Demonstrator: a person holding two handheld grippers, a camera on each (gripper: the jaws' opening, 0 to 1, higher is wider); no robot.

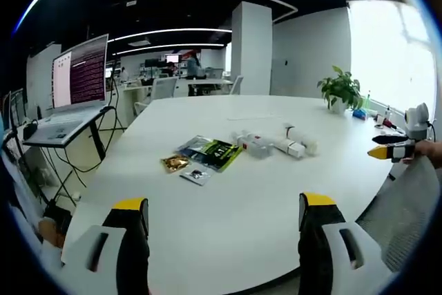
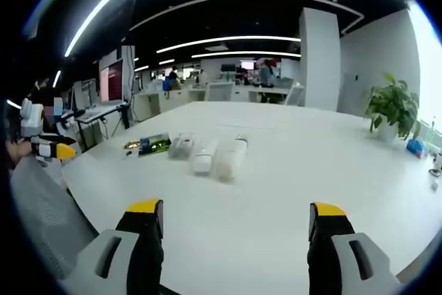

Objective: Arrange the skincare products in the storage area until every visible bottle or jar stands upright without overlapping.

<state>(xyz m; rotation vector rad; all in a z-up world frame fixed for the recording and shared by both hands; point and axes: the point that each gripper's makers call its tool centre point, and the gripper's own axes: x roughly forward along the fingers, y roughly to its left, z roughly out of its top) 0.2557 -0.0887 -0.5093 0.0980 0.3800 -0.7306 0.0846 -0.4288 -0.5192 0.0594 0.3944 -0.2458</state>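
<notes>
White tabletop (image 1: 228, 226) lies bare under both tools. In the left gripper view the left tool (image 1: 224, 219) has its yellow-tipped jaws wide apart with nothing between them; in the right gripper view the right tool (image 2: 238, 222) is spread the same way and also empty. Each hangs back near its own edge, well apart from the products, which I judge to be a starting stance that keeps the whole group in sight before any grasp.

Further in, toward the middle of the tabletop, the skincare bottles (image 2: 231, 157) lie on their sides in a loose row, just beside one another; whether any touch is too small to tell. None stands upright, so the arranging is not yet begun. Next to them lie flat sachets (image 1: 210, 153), one dark green, one gold.

Beyond, a potted plant (image 1: 340, 91) stands near the far edge by the bright window, and a laptop (image 1: 72, 94) sits on a stand off the tabletop's side.
</notes>
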